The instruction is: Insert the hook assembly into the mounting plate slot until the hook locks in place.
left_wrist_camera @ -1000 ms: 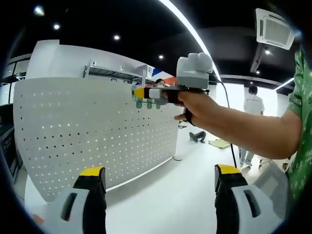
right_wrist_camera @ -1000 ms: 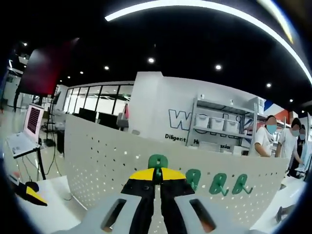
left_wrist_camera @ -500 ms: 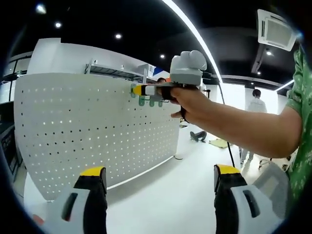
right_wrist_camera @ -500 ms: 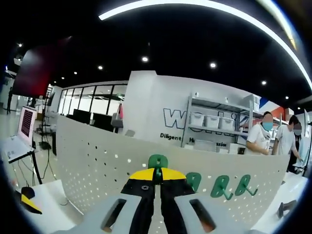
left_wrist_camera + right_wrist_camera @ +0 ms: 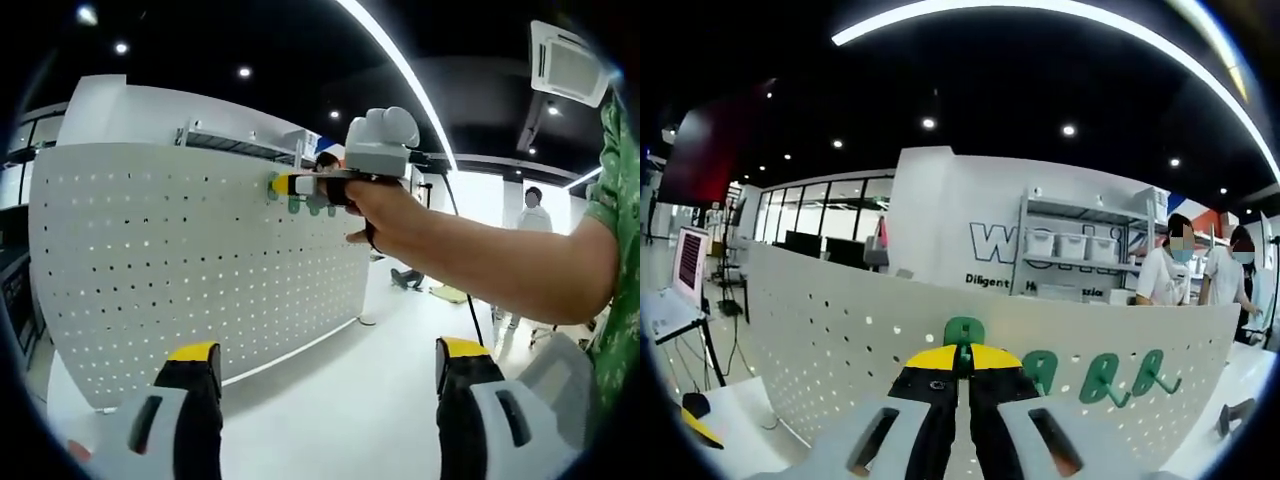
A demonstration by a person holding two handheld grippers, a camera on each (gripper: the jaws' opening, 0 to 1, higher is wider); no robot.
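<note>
At the white pegboard [image 5: 840,340], the right tool [image 5: 962,352] pinches a green hook [image 5: 963,330]; the left tool [image 5: 325,365] gapes empty.

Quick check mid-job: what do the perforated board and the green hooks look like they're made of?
The perforated board looks like thin sheet metal painted matte white: evenly punched holes let light through. The green hook held by the right gripper, and the hung green hooks, look like moulded plastic, uniformly coloured with a slight sheen; coated metal remains possible.

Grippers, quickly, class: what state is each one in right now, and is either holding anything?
Left gripper: open, fingers wide apart, holding nothing.
Right gripper: shut on a green hook at the white pegboard.
</note>
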